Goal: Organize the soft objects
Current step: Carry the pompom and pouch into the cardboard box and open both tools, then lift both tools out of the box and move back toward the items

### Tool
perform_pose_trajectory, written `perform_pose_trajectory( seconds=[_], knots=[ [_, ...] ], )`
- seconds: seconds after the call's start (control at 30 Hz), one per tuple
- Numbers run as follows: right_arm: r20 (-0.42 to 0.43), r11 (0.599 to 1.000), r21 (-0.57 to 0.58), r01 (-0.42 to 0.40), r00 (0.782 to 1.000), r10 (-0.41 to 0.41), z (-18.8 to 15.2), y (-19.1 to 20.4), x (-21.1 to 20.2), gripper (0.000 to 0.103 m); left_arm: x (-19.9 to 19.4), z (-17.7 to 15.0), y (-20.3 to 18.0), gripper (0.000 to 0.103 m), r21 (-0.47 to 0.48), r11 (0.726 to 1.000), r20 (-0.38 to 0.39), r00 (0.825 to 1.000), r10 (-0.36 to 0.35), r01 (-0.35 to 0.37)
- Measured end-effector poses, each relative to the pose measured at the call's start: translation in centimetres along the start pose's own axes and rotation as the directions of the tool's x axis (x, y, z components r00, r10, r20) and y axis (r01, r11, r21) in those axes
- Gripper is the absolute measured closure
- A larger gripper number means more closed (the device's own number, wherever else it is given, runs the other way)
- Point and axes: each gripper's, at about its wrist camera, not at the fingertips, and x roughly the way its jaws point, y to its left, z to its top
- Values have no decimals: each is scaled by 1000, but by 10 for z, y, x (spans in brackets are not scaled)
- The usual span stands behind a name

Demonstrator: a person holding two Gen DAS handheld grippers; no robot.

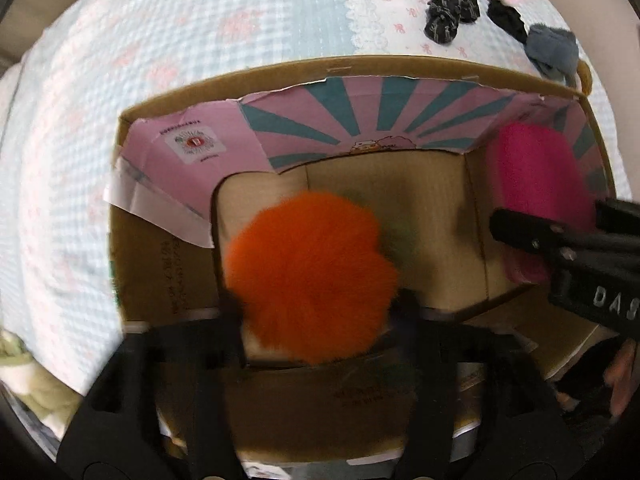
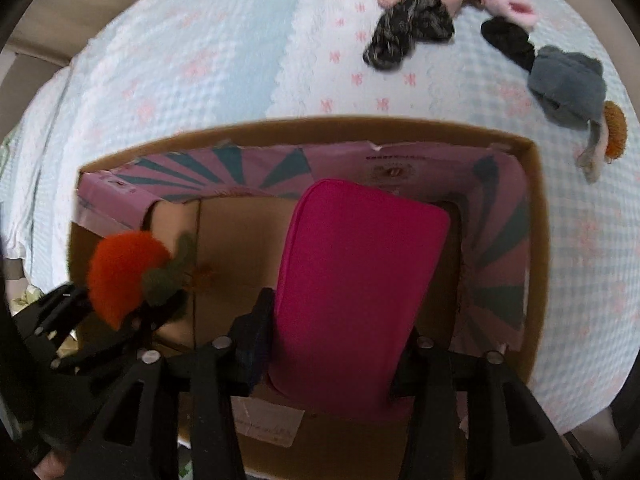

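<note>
My left gripper [image 1: 320, 300] is shut on a fluffy orange plush fruit [image 1: 308, 276] with green leaves and holds it over the open cardboard box [image 1: 360, 70]. It also shows at the left of the right wrist view [image 2: 124, 272]. My right gripper [image 2: 336, 344] is shut on a magenta soft pad [image 2: 356, 284], held over the right half of the same box [image 2: 312, 128]. The pad and right gripper fingers [image 1: 524, 232] show at the right in the left wrist view. The box floor is bare cardboard below both objects.
The box sits on a bed with a light blue and white quilt [image 2: 200, 60]. Beyond the box lie dark patterned socks [image 2: 408, 36], a pink fuzzy item [image 2: 508, 4], a black item [image 2: 508, 42], a grey plush piece [image 2: 568, 84] and an orange pompom [image 2: 616, 128].
</note>
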Motion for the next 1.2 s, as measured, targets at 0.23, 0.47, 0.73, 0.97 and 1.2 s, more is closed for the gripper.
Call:
perform_pose_trajectory(
  seconds=[0.23,0.47,0.73,0.97,1.2],
  knots=[
    [28,995,11,-97,995,97,6,3,-6,0,-16,-9,2,0,27,999,34,999,42,-43],
    [18,995,24,-99,995,99,5,6,-11,0,-27,-11,10,0,-2,1000,40,999,31,-31],
    [47,998,4,-66,997,65,-3,18,-32,0,-53,-22,17,0,0,1000,79,997,19,-19],
    [95,1000,-17,-18,995,20,-18,33,-64,0,-83,-32,19,0,-15,1000,117,993,7,-6],
    [187,1000,-19,14,982,-10,-44,48,-118,0,-129,-50,24,0,-30,999,179,984,-7,12]
  ],
)
